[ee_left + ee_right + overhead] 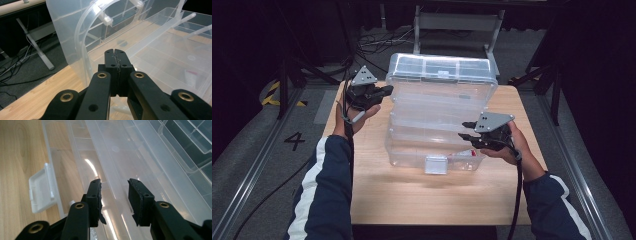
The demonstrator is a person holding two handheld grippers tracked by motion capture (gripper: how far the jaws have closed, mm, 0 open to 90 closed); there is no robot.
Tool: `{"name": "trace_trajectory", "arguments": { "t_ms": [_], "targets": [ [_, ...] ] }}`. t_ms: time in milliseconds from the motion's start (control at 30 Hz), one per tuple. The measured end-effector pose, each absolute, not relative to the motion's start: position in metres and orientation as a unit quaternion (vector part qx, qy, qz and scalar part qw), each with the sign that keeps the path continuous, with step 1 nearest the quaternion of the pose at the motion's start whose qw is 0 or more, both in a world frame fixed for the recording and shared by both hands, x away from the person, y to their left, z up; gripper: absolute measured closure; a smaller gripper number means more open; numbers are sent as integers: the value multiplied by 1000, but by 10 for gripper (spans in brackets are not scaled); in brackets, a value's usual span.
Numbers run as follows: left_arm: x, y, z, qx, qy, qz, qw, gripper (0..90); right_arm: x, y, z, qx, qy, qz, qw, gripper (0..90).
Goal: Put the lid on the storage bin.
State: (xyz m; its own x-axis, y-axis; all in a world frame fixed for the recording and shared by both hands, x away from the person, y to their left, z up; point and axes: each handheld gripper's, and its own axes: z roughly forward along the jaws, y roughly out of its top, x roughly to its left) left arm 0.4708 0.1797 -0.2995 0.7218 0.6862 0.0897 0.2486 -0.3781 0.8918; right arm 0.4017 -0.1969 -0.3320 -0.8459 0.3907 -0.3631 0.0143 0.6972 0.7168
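Although little writing shows anywhere, a black "4" [294,140] is readable on the grey floor at the left of the high view, and a small pink-and-white item [190,77] inside the clear plastic box [437,125] carries print too blurred to read. That box sits at the centre of the wooden table [377,190], its lid [442,67] raised at the top centre of the frame and a white latch [435,164] hanging at its front wall. At the upper left of the box, the left gripper [116,53] has its jaws pressed together with nothing between them, beside the lid's curved edge. At the box's right end, the right gripper [114,195] has its jaws spread over the open rim, gripping nothing. Both arms are cut off at the bottom edge.
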Motion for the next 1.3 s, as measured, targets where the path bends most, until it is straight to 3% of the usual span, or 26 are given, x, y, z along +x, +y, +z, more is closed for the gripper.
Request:
{"name": "trace_trajectory", "arguments": {
  "t_ms": [500,733,967,1300],
  "targets": [
    [461,183,-310,801,282,220,480,900,388,-216,-333,122,883,391,232,586],
    [451,186,-317,806,274,213,479,900,369,-247,-329,150,860,409,264,558],
    [444,181,-326,810,265,203,483,900,373,-282,-333,208,842,416,274,541],
    [431,183,-334,816,254,197,480,900,379,-286,-339,232,833,420,276,515]
  ]
}}
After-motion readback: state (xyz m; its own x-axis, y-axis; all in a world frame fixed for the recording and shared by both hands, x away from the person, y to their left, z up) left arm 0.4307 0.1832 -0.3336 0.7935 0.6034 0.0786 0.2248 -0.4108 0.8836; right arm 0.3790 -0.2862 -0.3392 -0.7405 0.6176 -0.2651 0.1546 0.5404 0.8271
